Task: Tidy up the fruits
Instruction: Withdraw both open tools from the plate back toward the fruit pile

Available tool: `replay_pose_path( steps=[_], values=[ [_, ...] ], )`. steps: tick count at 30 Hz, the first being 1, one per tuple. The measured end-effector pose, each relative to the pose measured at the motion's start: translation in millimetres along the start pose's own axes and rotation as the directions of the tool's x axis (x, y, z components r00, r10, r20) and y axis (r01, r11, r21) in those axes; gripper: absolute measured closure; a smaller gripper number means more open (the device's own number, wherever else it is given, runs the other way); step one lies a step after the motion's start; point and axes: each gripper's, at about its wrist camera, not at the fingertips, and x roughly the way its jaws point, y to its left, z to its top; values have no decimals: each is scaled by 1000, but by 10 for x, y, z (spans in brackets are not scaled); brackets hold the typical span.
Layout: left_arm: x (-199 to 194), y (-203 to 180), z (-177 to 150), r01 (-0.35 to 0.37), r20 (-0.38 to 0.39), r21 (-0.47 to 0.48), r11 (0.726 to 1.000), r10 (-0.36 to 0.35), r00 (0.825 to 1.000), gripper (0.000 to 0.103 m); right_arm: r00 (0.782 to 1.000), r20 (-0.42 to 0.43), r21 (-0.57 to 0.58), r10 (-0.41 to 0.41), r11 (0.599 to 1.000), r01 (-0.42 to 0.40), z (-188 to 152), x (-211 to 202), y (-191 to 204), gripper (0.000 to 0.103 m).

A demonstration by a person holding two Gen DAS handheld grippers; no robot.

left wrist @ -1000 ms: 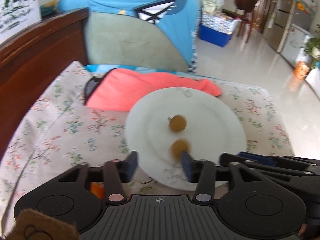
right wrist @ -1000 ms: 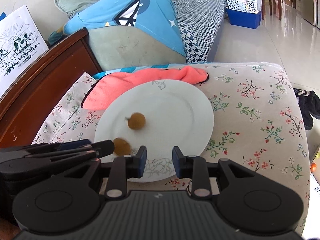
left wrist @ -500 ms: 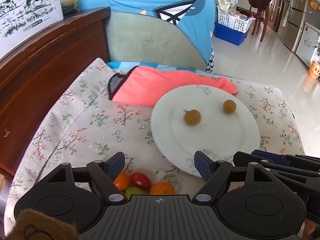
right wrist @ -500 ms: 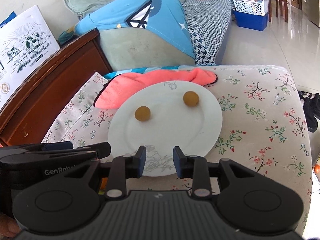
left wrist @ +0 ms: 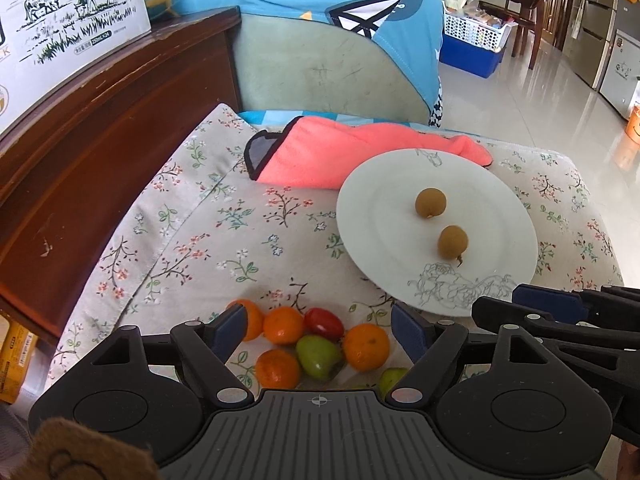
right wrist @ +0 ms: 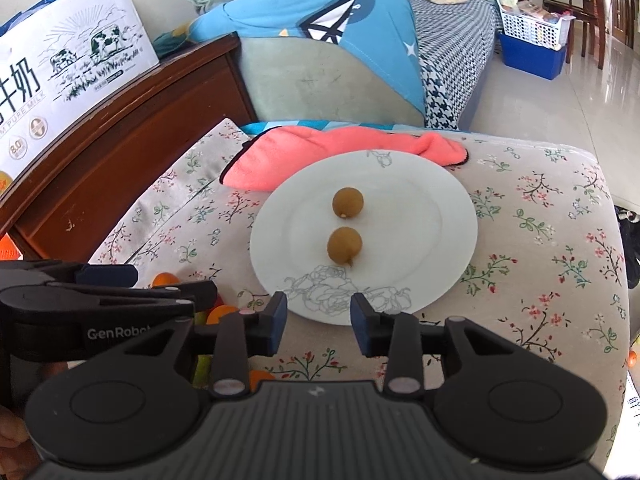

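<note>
A white plate (left wrist: pixel 500 200) (right wrist: pixel 432 216) lies on the floral cloth with two brown longans on it, a far one (left wrist: pixel 430 202) (right wrist: pixel 347 201) and a near one (left wrist: pixel 452 241) (right wrist: pixel 344 244). A pile of small oranges (left wrist: pixel 366 347), a red tomato (left wrist: pixel 324 322) and green fruits (left wrist: pixel 319 356) lies on the cloth left of the plate. My left gripper (left wrist: pixel 320 326) is open and empty, hovering over that pile. My right gripper (right wrist: pixel 318 318) is open and empty at the plate's near rim. The left gripper also shows in the right wrist view (right wrist: pixel 108 292).
A pink towel (left wrist: pixel 340 152) (right wrist: pixel 320 148) lies behind the plate. A dark wooden cabinet (left wrist: pixel 100 120) with a milk carton box (left wrist: pixel 68 12) stands at the left. A sofa with a blue cover (left wrist: pixel 328 40) is behind. Tiled floor drops off at the right.
My left gripper has pulled back from the plate to the left and opened wide, leaving a second longan on the plate, which rolled about. The fruit pile has come into view. The right gripper drew back slightly.
</note>
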Motion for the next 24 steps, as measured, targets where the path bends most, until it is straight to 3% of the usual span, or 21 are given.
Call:
replay_pose_path(
  steps=[10, 24],
  values=[
    [-103, 241, -96, 12, 12, -25, 1000, -12, 1000, 23, 999, -26, -39, 37, 999, -38, -109, -45, 107, 66],
    [-135, 710, -336, 31, -27, -131, 991, -35, 999, 23, 991, -117, -72, 61, 995, -69, -298, 7, 192, 65]
  ],
)
